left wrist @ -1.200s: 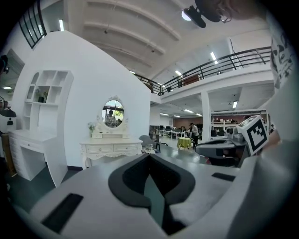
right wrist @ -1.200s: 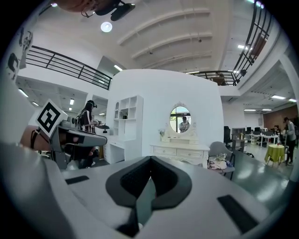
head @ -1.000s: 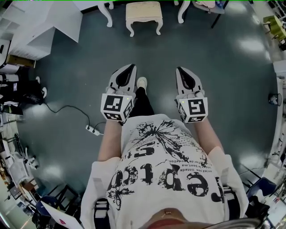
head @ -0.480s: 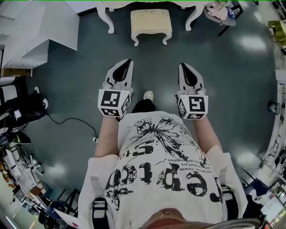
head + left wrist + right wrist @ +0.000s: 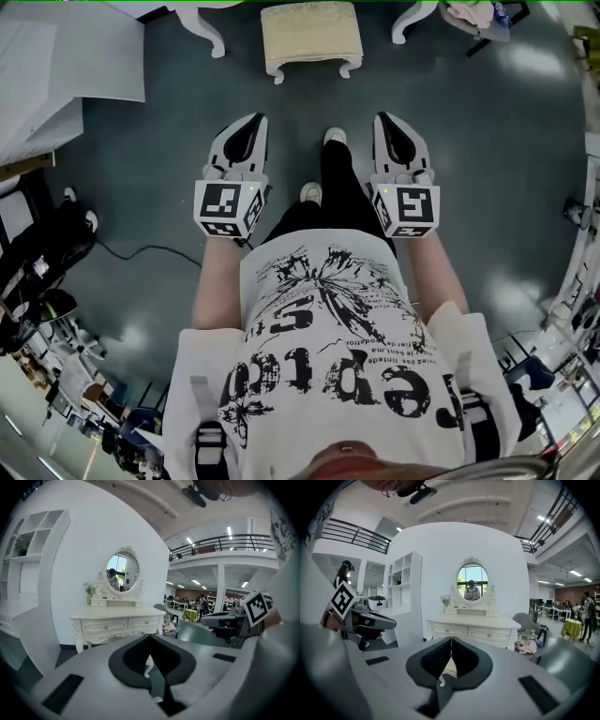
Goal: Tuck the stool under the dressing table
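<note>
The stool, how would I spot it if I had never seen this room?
Find the white dressing table with the oval mirror, against the white wall. The stool stands on the dark floor in front of it. It is low, with a cream cushion top and curly white legs, unlike the grey chair nearby, piled with clothes.

Cream stool, white dressing table, dark teal floor

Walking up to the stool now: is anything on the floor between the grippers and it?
Nothing visible: only bare floor and the person's own shoe lie between the left gripper, the right gripper and the stool.
</note>
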`<state>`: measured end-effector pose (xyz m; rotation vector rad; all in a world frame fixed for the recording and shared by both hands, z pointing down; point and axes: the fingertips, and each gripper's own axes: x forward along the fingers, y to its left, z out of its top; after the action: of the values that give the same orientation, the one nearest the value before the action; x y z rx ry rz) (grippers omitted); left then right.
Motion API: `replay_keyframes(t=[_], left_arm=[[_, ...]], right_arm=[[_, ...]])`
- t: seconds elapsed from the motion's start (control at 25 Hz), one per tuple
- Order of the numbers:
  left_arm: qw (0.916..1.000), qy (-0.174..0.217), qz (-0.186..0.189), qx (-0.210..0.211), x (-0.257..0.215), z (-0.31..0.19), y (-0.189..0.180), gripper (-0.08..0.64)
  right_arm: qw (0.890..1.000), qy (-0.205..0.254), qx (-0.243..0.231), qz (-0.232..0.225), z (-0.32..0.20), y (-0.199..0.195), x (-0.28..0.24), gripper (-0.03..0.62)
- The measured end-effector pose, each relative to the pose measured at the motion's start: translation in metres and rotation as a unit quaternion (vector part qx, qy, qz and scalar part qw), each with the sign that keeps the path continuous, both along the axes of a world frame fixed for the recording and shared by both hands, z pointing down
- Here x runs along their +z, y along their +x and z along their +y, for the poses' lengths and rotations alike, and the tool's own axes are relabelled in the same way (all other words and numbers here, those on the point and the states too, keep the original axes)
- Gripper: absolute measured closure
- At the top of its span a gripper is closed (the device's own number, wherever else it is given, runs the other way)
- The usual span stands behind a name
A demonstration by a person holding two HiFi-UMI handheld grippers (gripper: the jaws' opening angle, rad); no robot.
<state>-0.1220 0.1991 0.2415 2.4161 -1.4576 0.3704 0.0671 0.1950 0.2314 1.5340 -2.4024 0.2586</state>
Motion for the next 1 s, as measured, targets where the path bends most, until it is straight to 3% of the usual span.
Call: replay_keyframes(t=[0.28, 0.48, 0.64, 1.0], left_arm=[[0.9990, -0.043, 0.008, -0.011, 0.094, -0.096, 0.018, 0.540], [0.9961, -0.085, 0.011, -0.021, 0.181, -0.164, 0.026, 0.540], [0.9948, -0.097, 0.006, -0.028, 0.251, -0.217, 0.027, 0.540], [0.9868, -0.154, 0.015, -0.047, 0.414, -0.263, 0.041, 0.540]], right_arm=[[0.999, -0.026, -0.020, -0.004, -0.108, 0.006, 0.099, 0.574], [0.996, -0.082, -0.038, 0.007, -0.176, 0.008, 0.203, 0.574], [0.991, -0.126, -0.045, -0.005, -0.220, 0.002, 0.279, 0.574], [0.983, -0.178, -0.044, -0.004, -0.272, -0.003, 0.437, 0.574]])
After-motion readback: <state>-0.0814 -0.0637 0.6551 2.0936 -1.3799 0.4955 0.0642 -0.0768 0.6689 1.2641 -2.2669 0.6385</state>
